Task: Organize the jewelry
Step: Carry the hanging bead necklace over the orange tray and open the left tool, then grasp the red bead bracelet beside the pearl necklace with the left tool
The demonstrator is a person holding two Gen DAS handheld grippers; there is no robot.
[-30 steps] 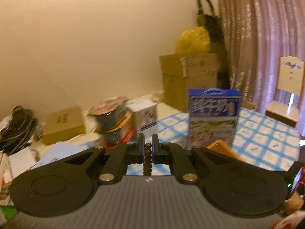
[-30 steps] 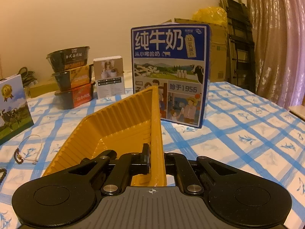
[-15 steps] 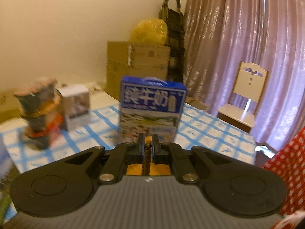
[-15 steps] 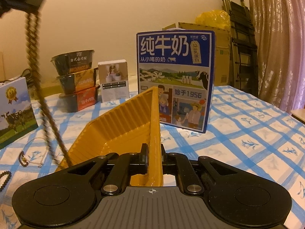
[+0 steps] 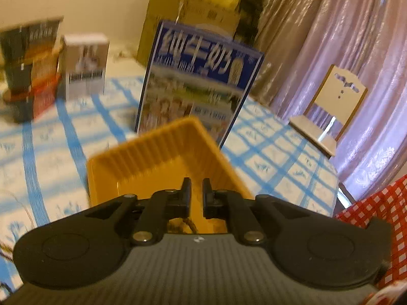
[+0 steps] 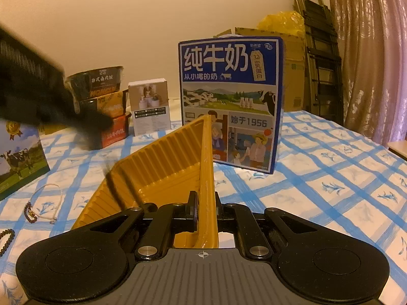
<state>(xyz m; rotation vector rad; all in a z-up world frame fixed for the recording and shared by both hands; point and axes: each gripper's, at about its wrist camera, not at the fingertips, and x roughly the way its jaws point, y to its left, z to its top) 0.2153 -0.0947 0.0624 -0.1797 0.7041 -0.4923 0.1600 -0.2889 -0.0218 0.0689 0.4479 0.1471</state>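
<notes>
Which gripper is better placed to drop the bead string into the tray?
Left. The left gripper hangs over the tray, and the bead string it holds dangles into it. The right gripper is shut on the tray's rim and seems to steady it.

- The tray (image 6: pixel 162 167) lies on the table (image 6: pixel 330 178), at the middle of the scene (every place below is told from it).
- The milk carton (image 6: pixel 230 101) stands upright just behind the tray's far corner.
- The small box (image 6: pixel 150 106) stands behind the tray, to the left of the carton.
- The stacked bowls (image 6: pixel 106 101) stand further left of that box.
- A bracelet (image 6: pixel 47 203) lies flat on the table left of the tray, apart from it.
- A bead string (image 6: pixel 6 239) lies left of the tray, nearer the camera, at the picture's edge.
- The cardboard box (image 6: pixel 292 76) sits behind the carton, off the table.
- The chair (image 5: pixel 330 111) stands beyond the table's right edge.
</notes>
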